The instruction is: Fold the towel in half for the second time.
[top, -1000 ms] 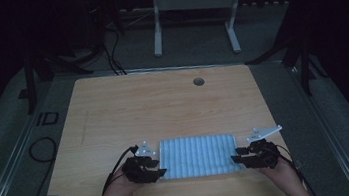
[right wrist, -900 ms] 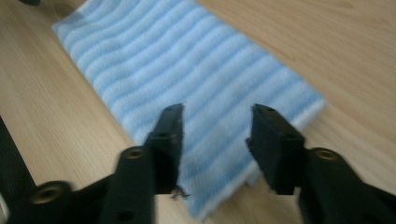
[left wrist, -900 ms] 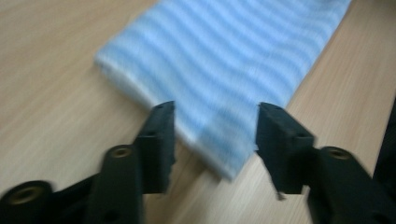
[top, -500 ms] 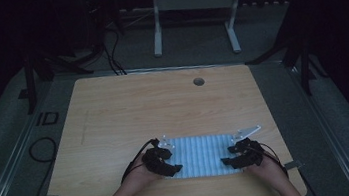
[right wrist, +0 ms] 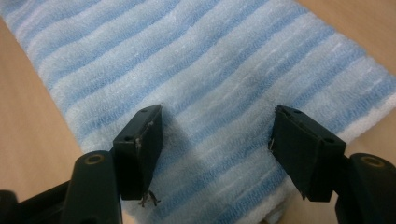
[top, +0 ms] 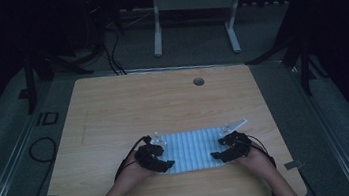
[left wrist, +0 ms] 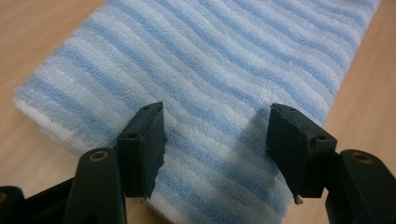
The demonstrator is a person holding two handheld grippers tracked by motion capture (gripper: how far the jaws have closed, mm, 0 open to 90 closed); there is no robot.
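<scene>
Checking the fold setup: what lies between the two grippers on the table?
The striped towel spans from the left gripper to the right gripper, seen in the high view.

Both forearms come in from the near edge of the table. The left gripper [top: 162, 161] sits low near that edge, left of centre, its jaws standing apart after just opening, pads pressing on nothing. The right gripper [top: 219, 154] sits level with it toward the right, jaws likewise spread and just opening, tips pointing inward.
</scene>
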